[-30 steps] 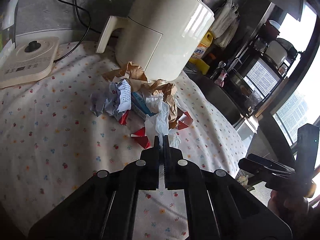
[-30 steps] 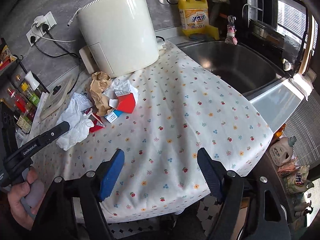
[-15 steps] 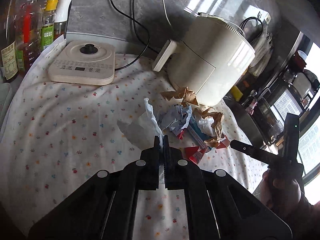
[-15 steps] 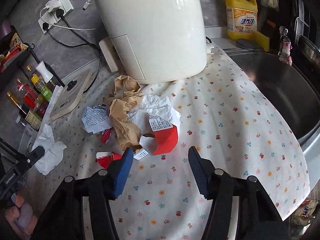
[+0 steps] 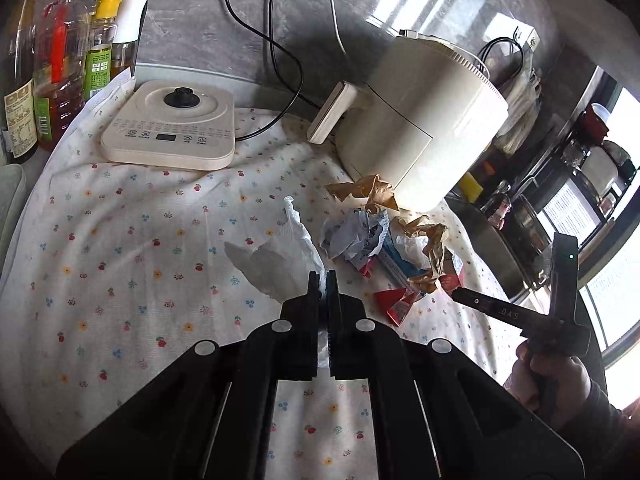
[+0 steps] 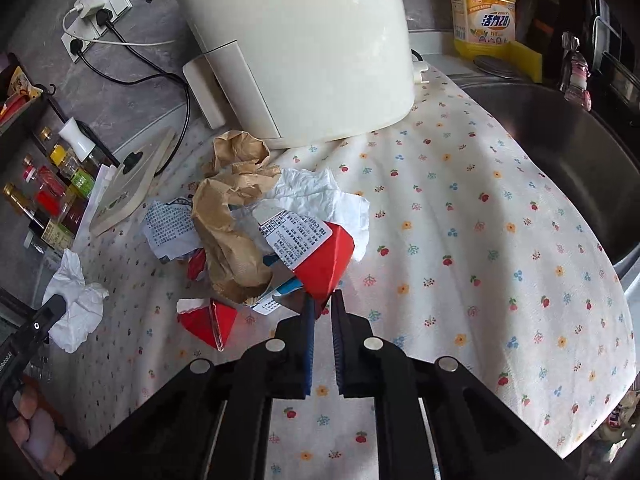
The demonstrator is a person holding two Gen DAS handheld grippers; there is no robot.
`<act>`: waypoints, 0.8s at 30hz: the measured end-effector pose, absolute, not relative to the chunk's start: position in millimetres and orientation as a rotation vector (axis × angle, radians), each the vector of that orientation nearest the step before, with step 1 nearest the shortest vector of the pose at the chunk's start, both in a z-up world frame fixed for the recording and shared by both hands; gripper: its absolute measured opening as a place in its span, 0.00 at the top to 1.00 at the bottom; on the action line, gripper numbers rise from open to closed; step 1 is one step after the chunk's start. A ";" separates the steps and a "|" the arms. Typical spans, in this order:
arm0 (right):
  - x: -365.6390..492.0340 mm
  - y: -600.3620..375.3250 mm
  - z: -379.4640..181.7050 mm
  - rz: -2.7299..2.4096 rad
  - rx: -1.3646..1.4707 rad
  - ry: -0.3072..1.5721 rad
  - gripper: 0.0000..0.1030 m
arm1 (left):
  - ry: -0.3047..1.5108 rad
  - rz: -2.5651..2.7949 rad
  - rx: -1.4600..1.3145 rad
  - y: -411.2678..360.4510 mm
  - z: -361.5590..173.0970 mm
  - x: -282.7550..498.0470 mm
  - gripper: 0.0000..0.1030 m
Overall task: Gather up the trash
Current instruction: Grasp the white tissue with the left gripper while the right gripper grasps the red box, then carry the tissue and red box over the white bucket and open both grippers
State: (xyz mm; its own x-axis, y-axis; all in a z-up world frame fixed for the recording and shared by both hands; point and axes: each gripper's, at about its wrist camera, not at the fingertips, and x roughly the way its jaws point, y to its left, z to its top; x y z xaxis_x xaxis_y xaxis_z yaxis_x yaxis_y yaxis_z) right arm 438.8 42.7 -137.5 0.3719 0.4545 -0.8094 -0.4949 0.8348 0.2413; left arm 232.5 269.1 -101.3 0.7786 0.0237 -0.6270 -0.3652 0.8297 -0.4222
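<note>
My left gripper (image 5: 322,280) is shut on a crumpled white tissue (image 5: 286,258), held off to the left of the trash pile; the tissue also shows in the right wrist view (image 6: 76,304). The pile holds brown paper (image 6: 228,232), a printed leaflet (image 6: 168,228), white paper (image 6: 320,196) and red carton pieces. My right gripper (image 6: 322,300) has closed to a narrow gap around the lower corner of the red and white carton (image 6: 320,256). A second red carton scrap (image 6: 208,320) lies to its left.
A cream air fryer (image 6: 296,48) stands right behind the pile. A flat cream cooker (image 5: 170,132) and oil bottles (image 5: 52,60) are at the far left. A steel sink (image 6: 560,140) and yellow detergent bottle (image 6: 482,12) are to the right. The flowered cloth (image 6: 460,240) hangs over the counter edge.
My right gripper moved in to the pile and its jaws closed from wide open to a narrow gap at the red carton. My left gripper carried the tissue away to the left.
</note>
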 end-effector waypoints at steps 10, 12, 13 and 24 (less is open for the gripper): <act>395.1 3.0 -116.2 0.511 -0.046 0.971 0.93 | 0.665 0.100 -0.540 251.4 -105.8 234.5 0.96; 386.5 -8.0 -113.1 0.494 -0.044 0.964 0.93 | 0.664 0.068 -0.527 243.1 -104.4 238.0 0.96; 382.6 -13.6 -112.2 0.483 -0.042 0.962 0.93 | 0.663 0.052 -0.522 238.3 -104.2 239.7 0.96; 342.5 -108.8 -108.6 0.344 0.028 0.955 0.93 | 0.695 -0.121 -0.467 157.8 -103.4 265.5 0.96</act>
